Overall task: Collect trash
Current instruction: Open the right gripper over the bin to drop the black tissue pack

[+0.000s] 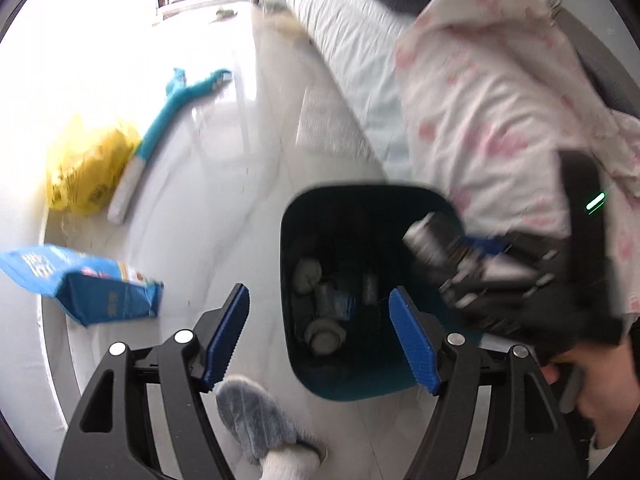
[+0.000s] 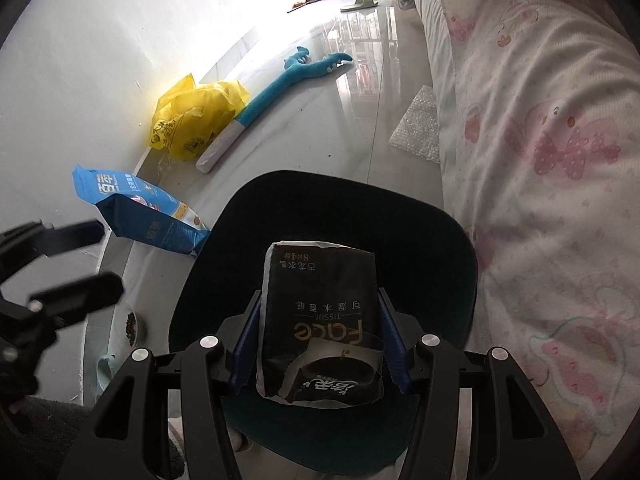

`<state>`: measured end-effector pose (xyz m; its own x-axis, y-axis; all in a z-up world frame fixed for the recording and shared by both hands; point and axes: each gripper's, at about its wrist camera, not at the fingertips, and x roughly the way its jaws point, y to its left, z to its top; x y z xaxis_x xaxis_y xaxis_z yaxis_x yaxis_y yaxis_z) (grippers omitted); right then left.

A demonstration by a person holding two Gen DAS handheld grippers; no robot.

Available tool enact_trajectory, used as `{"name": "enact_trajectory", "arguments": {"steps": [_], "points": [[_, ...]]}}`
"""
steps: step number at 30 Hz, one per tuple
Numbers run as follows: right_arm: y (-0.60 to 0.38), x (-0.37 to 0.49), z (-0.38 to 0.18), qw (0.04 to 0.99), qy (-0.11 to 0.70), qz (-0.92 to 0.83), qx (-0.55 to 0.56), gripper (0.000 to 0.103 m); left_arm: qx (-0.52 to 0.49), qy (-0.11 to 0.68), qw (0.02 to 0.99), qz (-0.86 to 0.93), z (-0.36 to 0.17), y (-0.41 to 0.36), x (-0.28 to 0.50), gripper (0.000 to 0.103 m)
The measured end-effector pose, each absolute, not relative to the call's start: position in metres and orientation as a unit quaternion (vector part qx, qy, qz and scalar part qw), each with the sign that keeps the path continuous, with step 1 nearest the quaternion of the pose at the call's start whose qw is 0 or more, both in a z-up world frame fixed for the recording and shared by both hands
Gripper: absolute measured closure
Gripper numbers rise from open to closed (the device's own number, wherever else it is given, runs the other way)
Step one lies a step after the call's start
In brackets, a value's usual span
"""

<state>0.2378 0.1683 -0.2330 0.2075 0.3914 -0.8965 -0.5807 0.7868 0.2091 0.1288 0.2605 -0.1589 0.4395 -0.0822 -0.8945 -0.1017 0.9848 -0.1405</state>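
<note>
A dark teal trash bin (image 1: 292, 240) stands on the pale floor beside the bed, with several bottles and cups inside. My left gripper (image 1: 320, 336) is open and empty, above the bin's near left rim. My right gripper (image 2: 320, 344) is shut on a black tissue pack (image 2: 320, 300) and holds it over the bin's mouth (image 2: 280, 200). In the left wrist view the right gripper (image 1: 472, 272) and the pack (image 1: 428, 236) are blurred at the bin's right rim. A blue snack bag (image 1: 80, 284) lies on the floor to the left; it also shows in the right wrist view (image 2: 136, 212).
A yellow plastic bag (image 2: 196, 120) and a long blue plush toy (image 2: 280, 84) lie by the white wall. A bed with a pink-patterned quilt (image 2: 540, 160) fills the right. Bubble wrap (image 2: 420, 124) lies by the bed. My slippered foot (image 1: 260, 420) is near the bin. A small bowl (image 2: 134, 326) sits at the wall.
</note>
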Motion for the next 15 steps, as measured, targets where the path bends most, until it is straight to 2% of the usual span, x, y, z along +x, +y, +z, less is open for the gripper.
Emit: {"name": "enact_trajectory", "arguments": {"steps": [4, 6, 7, 12, 15], "points": [[0.176, 0.231, -0.234, 0.767, 0.549, 0.314, -0.108, 0.047, -0.078, 0.482, 0.872, 0.003, -0.123, 0.253, 0.125, 0.028], [0.175, 0.229, -0.232, 0.766, 0.551, 0.313, -0.107, 0.039, -0.073, 0.461, 0.884, 0.002, -0.106, 0.248, 0.123, 0.027], [0.175, 0.228, -0.23, 0.767, 0.55, 0.314, -0.103, 0.038, -0.066, 0.449, 0.891, 0.006, -0.096, 0.244, 0.122, 0.027], [0.166, 0.223, -0.208, 0.769, 0.549, 0.319, -0.08, 0.038, -0.054, 0.402, 0.913, 0.039, -0.063, 0.239, 0.118, 0.027], [0.162, 0.215, -0.176, 0.787, 0.52, 0.32, -0.089, 0.036, -0.056, 0.374, 0.924, 0.052, -0.046, 0.236, 0.117, 0.027]]}}
